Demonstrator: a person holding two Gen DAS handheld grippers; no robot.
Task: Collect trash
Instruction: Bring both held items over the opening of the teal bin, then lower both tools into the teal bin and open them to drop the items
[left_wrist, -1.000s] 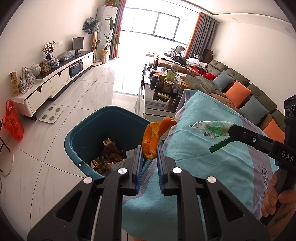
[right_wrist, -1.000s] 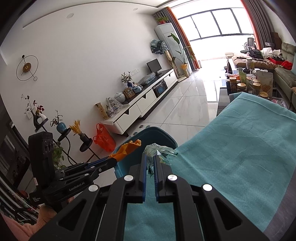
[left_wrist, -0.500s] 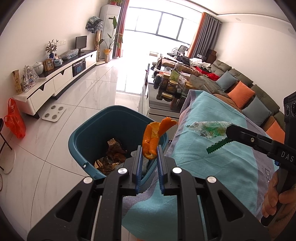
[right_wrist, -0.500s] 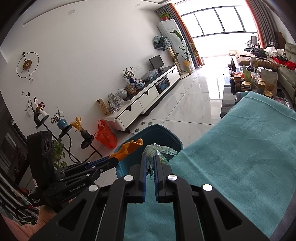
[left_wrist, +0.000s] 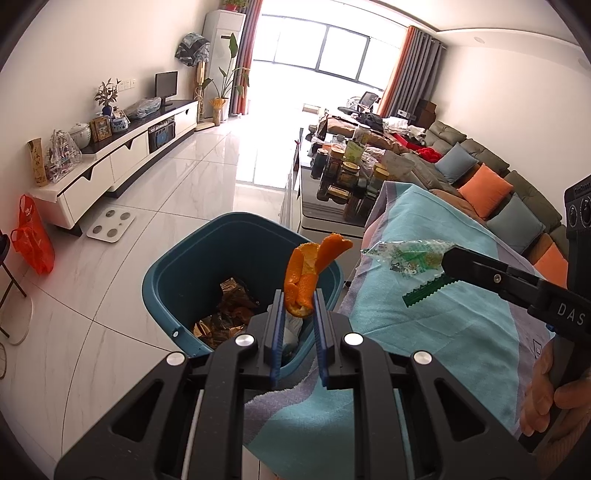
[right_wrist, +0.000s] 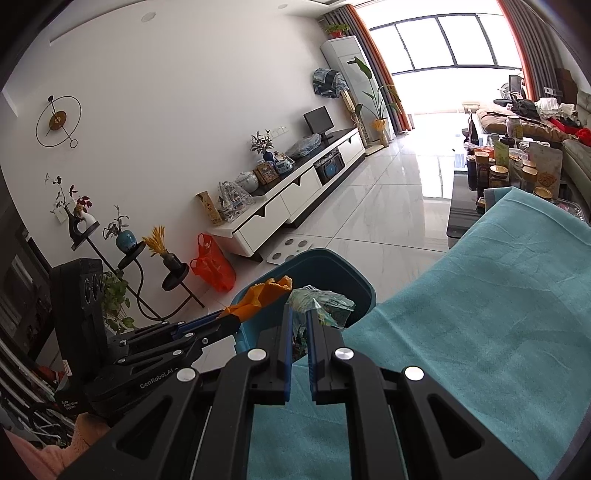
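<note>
1. The left gripper holds a piece of orange peel. Its jaws are closed to a narrow gap, and the blue pads press the lower end of the peel from both sides.
2. The peel stands almost upright, with its long axis pointing up and a little to the right. It hangs above the near rim of the teal trash bin, over the open mouth.
3. The right gripper has its jaws nearly shut on a thin plastic wrapper. In the left wrist view the wrapper sticks out sideways from the tip, with its long axis roughly level.
4. The key relation, in my judgement: the bin lies to the left of the wrapper and lower. The wrapper is above the edge of the teal cloth and not yet over the bin, so the right hand has to travel further left. The left hand is nearer to the bin and could probably release first.
5. Materials: the peel is curled and stiff, bright orange outside and paler inside. The wrapper is clear, crinkled film with green print; it is light and may fall slowly or stick to a pad.
6. The bin is smooth, rounded plastic and already contains brown crumpled trash. The cloth is soft, like a towel.
</note>
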